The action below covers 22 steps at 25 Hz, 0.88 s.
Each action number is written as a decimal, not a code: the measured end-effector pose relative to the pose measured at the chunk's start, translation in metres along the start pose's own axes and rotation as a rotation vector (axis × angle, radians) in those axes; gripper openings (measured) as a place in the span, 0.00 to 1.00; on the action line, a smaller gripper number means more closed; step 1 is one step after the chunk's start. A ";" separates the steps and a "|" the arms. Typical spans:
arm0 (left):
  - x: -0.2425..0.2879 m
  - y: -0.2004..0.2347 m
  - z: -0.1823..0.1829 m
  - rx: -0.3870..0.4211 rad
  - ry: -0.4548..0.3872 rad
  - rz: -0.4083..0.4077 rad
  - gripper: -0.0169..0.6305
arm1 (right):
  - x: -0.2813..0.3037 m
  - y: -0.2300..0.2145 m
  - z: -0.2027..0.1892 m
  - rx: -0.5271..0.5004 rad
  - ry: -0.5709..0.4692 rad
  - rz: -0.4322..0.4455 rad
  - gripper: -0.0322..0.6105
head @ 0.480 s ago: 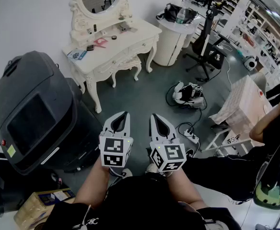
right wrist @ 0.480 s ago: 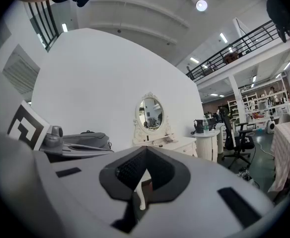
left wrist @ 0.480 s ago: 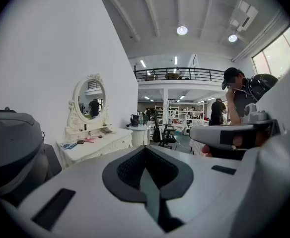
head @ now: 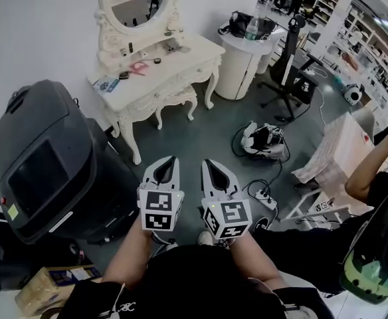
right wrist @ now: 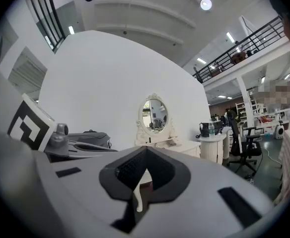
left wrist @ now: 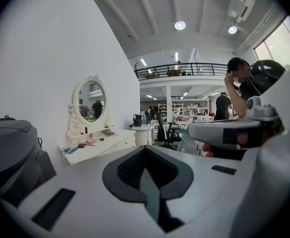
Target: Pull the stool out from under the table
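Observation:
A cream dressing table (head: 181,57) with an oval mirror stands against the far wall. The cream stool (head: 175,97) is tucked under its front edge, with only the seat edge and curved legs showing. My left gripper (head: 169,159) and right gripper (head: 211,163) are side by side over the grey floor, well short of the stool, both shut and empty. The table (left wrist: 98,144) sits far off to the left beyond my left gripper (left wrist: 144,148). Beyond my right gripper (right wrist: 144,151), the table (right wrist: 172,145) is seen past the jaw tips.
A big dark grey machine (head: 44,155) stands at the left, close to the table's left leg. A round white pedestal (head: 242,57), an office chair (head: 288,78), a device with cables (head: 264,138) and a power strip (head: 264,198) occupy the right. A person's arm (head: 373,168) is at the right edge.
Hardly anything differs. Both grippers stay side by side and shut; the right one has edged slightly up and left in the head view.

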State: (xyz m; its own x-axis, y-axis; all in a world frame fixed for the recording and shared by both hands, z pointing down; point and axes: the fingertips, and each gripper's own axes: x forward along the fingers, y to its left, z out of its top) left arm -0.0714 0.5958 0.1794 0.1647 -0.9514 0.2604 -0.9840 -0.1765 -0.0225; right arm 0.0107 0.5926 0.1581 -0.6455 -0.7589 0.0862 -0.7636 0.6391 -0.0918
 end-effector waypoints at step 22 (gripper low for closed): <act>0.090 -0.039 0.017 -0.083 0.027 0.158 0.04 | 0.034 -0.118 0.002 0.050 0.052 0.117 0.06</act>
State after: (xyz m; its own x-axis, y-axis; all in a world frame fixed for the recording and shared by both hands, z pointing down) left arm -0.0174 0.5131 0.1870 0.0069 -0.9583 0.2858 -0.9999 -0.0030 0.0140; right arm 0.0792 0.4911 0.1703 -0.7307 -0.6715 0.1231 -0.6826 0.7146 -0.1530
